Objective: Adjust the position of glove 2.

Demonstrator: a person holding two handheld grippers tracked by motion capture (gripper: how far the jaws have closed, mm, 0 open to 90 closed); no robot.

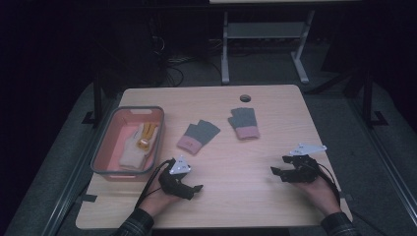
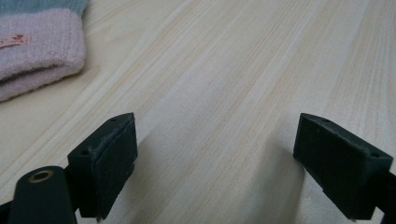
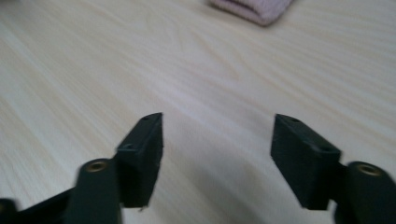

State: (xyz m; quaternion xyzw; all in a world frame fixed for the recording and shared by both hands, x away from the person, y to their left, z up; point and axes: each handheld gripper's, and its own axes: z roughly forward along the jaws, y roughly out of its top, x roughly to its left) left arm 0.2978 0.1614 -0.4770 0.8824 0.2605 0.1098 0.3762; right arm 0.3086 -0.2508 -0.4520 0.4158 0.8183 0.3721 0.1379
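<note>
So the pink bin (image 1: 105, 142) with a beige glove (image 1: 134, 153) in it sits just left of the left gripper (image 1: 195, 188), jaws wide apart over bare table (image 1: 246, 196). Two grey-and-pink gloves (image 1: 198, 136) (image 1: 243, 123) lie ahead of it. The right gripper (image 1: 276, 170) hangs partly spread, nothing between its jaws.

Black left hand-held gripper (image 1: 194, 188), black right hand-held gripper (image 1: 278, 170), grey three-cornered plates, trailing cables, plaid sleeves
</note>
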